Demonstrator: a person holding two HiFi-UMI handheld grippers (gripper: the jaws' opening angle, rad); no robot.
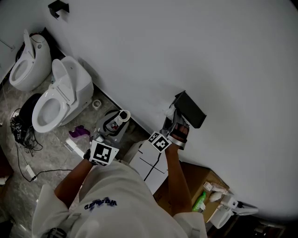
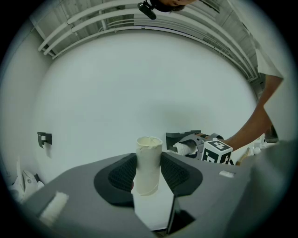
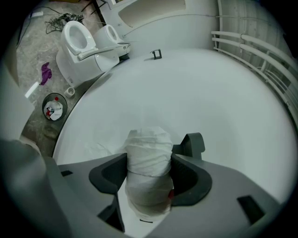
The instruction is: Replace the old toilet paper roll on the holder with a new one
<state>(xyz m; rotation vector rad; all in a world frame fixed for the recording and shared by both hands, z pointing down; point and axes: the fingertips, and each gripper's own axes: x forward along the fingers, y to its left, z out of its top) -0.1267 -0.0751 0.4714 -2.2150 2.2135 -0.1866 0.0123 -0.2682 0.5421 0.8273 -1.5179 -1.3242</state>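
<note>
My left gripper point(image 1: 119, 119) is shut on a bare cardboard tube point(image 2: 149, 163), which stands upright between the pads and pokes out above them point(image 1: 123, 115). My right gripper point(image 1: 173, 117) is shut on a white toilet paper roll point(image 3: 149, 160) with a wrinkled surface. It holds the roll right at the black wall holder point(image 1: 189, 109), whose dark bracket point(image 3: 193, 143) shows just behind the roll on the right. In the left gripper view the right gripper point(image 2: 190, 148) sits against the holder point(image 2: 179, 137) on the white wall.
Two white toilets point(image 1: 60, 96) point(image 1: 30, 62) stand at the left, with cables point(image 1: 21, 132) and a purple cloth point(image 1: 80, 132) on the stone floor. A second black holder point(image 1: 58, 8) is mounted further along the wall. A cardboard box point(image 1: 206, 182) with bottles sits at lower right.
</note>
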